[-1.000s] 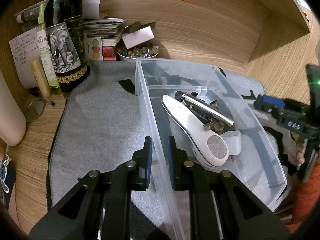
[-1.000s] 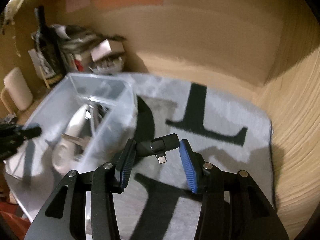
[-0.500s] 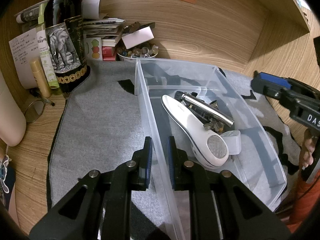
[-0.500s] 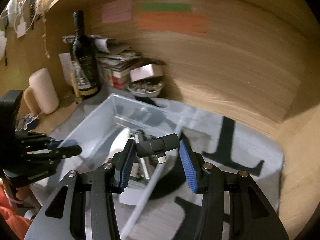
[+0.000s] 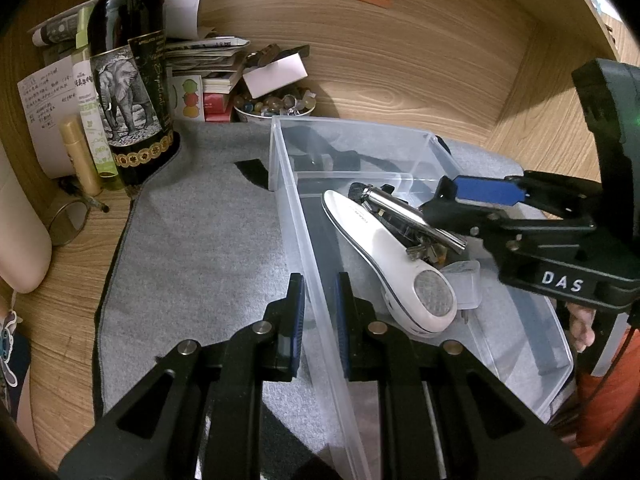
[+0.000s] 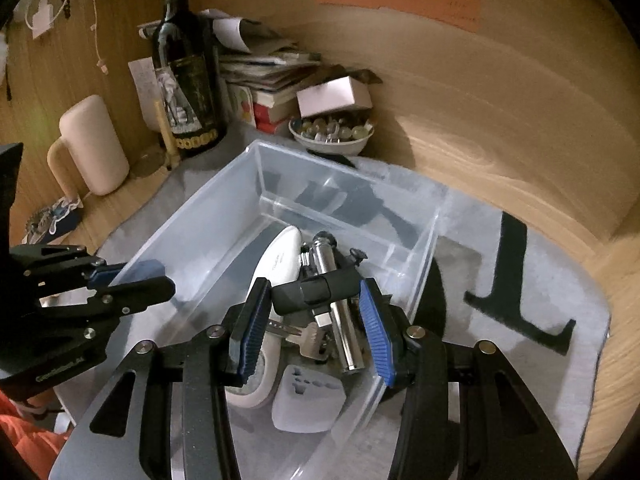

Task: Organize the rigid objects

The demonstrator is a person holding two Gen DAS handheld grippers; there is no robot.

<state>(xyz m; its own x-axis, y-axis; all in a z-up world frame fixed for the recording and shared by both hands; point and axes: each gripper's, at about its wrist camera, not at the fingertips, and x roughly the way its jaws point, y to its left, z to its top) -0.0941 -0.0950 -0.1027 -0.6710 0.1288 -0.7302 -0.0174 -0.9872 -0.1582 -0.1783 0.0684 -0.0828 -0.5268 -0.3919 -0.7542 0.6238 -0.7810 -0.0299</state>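
A clear plastic bin (image 5: 280, 168) (image 6: 256, 184) stands on a grey mat. In it lie a white handheld device (image 5: 384, 256) (image 6: 280, 260), a chrome cylinder (image 5: 412, 216) (image 6: 340, 304), keys (image 6: 308, 340) and a white plug adapter (image 6: 308, 400). My left gripper (image 5: 318, 304) is shut on the bin's near left wall. My right gripper (image 6: 312, 316) is shut on a black USB adapter (image 6: 316, 292) and holds it above the bin's contents. The right gripper also shows in the left wrist view (image 5: 476, 200), over the bin's right side.
A dark wine bottle (image 5: 128, 80) (image 6: 188, 80), stacked books and papers (image 5: 208, 68), a bowl of marbles (image 5: 276, 106) (image 6: 332, 132) and a beige mug (image 6: 92, 144) crowd the back left. Wooden walls close the back and right. The grey mat (image 6: 520, 280) has black markings.
My right gripper has carried the black USB adapter from over the mat leftwards to above the bin. My left gripper has stayed clamped on the bin wall.
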